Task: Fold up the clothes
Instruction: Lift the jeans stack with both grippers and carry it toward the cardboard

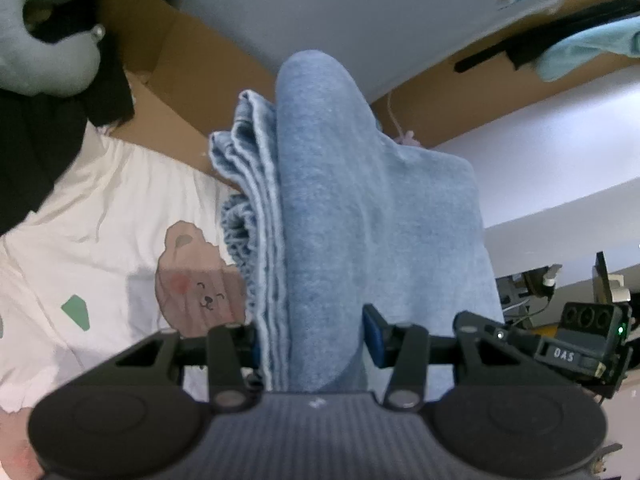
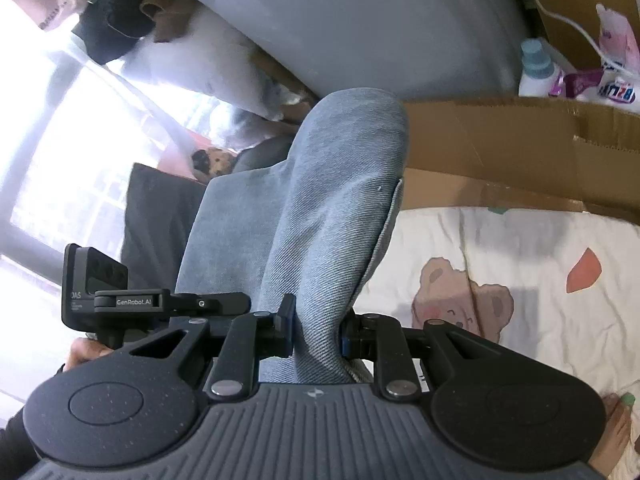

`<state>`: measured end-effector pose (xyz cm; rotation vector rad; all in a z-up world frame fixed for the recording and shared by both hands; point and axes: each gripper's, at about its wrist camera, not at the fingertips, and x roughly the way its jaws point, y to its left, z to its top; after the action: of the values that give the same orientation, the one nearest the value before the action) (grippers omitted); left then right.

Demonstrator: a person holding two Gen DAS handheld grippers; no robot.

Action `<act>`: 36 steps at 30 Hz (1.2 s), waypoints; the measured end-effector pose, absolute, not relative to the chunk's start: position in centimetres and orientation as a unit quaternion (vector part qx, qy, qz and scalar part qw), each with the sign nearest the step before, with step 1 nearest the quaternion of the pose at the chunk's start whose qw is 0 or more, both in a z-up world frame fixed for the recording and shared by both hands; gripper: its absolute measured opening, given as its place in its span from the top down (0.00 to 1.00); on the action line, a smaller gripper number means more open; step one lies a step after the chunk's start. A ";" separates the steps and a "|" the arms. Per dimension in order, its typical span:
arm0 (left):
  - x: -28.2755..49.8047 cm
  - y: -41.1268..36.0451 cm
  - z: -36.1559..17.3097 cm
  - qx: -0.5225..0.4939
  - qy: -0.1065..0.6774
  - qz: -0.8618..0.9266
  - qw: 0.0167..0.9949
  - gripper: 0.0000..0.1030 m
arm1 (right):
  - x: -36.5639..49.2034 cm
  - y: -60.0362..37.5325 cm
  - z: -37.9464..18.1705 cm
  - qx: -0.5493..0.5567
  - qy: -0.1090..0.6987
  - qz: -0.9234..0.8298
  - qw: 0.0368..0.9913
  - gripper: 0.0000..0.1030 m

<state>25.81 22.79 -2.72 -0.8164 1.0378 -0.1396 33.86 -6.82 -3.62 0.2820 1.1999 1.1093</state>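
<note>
A pair of light blue jeans [image 1: 340, 200] folded into several layers fills the middle of the left wrist view. My left gripper [image 1: 316, 340] is shut on the thick folded bundle, the layered edges showing at its left side. In the right wrist view the same jeans [image 2: 320, 220] rise as a rounded fold between the fingers, and my right gripper [image 2: 316, 332] is shut on that denim. The other gripper's body [image 2: 96, 296] shows at the left of the right wrist view. Both cameras are tilted, with the jeans held above the bed.
A white bedsheet [image 1: 100, 220] printed with pink bears lies below the jeans. Brown cardboard boxes [image 2: 500, 144] stand beside the bed with a detergent bottle [image 2: 534, 68]. A grey neck pillow [image 1: 48, 48] and dark clothing lie at the upper left.
</note>
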 end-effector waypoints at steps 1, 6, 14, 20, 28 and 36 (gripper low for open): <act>25.5 22.8 -1.9 -0.379 0.480 -0.065 0.789 0.53 | 33.6 -7.0 -2.7 0.125 0.531 0.494 0.677 0.80; 23.8 22.6 1.4 -0.376 0.468 -0.070 0.797 0.53 | 31.7 -8.5 1.6 0.126 0.519 0.493 0.687 0.80; 21.8 20.5 7.1 -0.360 0.454 -0.091 0.810 0.53 | 28.9 -11.7 7.6 0.136 0.499 0.489 0.703 0.80; 21.2 17.4 9.5 -0.355 0.453 -0.115 0.810 0.53 | 26.9 -15.9 10.9 0.152 0.486 0.475 0.718 0.79; 21.1 12.7 10.9 -0.339 0.449 -0.147 0.814 0.53 | 24.1 -22.0 13.1 0.172 0.460 0.447 0.748 0.79; 22.0 7.5 11.0 -0.329 0.435 -0.186 0.818 0.53 | 23.3 -28.0 14.8 0.179 0.440 0.420 0.773 0.79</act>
<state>21.98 7.51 11.00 -0.7002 0.9266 -0.3965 23.31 -27.98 14.79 0.3868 0.9526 0.9106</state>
